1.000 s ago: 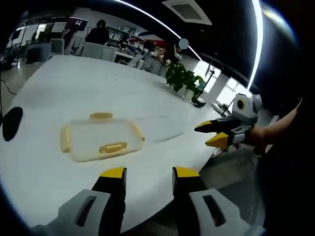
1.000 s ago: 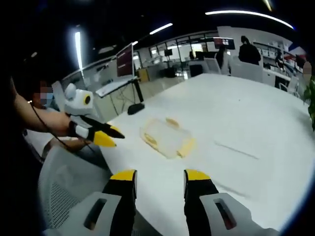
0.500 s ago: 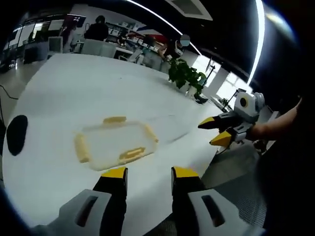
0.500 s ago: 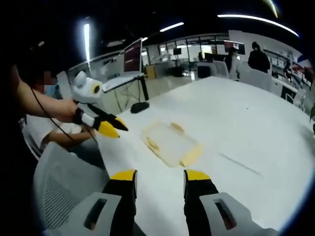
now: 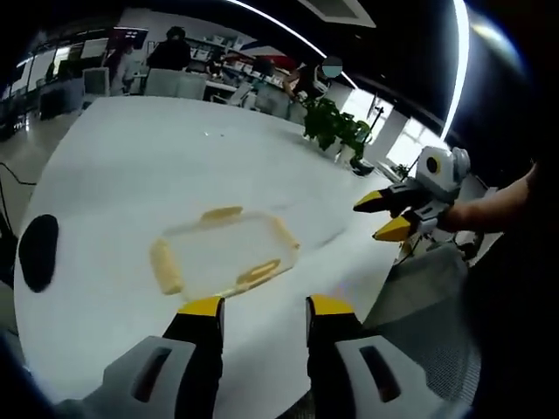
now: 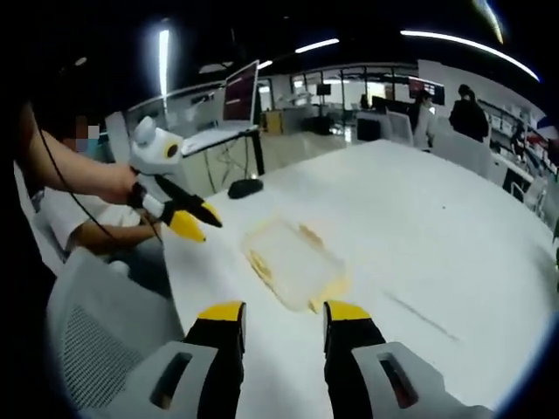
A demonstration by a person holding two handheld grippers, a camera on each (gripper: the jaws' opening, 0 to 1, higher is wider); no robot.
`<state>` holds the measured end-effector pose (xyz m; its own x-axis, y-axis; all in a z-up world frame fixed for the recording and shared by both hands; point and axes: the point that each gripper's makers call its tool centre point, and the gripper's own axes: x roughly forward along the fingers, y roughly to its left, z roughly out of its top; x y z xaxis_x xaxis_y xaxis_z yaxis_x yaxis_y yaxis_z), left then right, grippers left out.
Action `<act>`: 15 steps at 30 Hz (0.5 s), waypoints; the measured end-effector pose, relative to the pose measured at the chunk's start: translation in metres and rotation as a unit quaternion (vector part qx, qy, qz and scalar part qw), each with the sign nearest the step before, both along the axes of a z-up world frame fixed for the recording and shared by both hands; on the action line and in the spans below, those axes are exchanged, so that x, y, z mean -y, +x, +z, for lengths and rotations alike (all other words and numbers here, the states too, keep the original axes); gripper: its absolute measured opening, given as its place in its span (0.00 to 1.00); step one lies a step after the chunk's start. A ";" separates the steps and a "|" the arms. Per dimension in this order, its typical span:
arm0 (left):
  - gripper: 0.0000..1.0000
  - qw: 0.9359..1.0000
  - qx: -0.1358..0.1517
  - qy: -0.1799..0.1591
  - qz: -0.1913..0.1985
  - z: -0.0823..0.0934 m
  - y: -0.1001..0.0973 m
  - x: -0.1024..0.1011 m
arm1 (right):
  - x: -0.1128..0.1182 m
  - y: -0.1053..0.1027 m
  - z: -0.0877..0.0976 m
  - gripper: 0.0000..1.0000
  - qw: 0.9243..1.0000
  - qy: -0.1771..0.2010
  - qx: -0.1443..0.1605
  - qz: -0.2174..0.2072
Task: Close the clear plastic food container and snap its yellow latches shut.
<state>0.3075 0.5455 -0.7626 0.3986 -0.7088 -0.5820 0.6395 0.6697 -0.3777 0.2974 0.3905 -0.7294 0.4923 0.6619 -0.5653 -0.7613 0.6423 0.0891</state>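
The clear container (image 5: 225, 253) lies just ahead of both empty, parted claws; it looks light and slippery, so press its yellow latches (image 5: 258, 272).

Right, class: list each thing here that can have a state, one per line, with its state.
clear plastic food container: flat on the white table, touched by neither gripper.
yellow latches: splayed outward, apparently unsnapped.
left gripper: open, empty, short of the container.
right gripper: open, empty.
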 end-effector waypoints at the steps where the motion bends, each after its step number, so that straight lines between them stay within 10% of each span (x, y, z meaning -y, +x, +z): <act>1: 0.37 1.000 -0.002 0.001 -0.002 0.000 0.001 0.000 | -0.001 0.001 0.000 0.35 1.000 -0.002 0.000 0.003; 15: 0.38 0.998 0.007 0.053 -0.039 -0.005 0.025 -0.016 | -0.016 0.019 -0.011 0.36 0.996 -0.056 0.011 0.063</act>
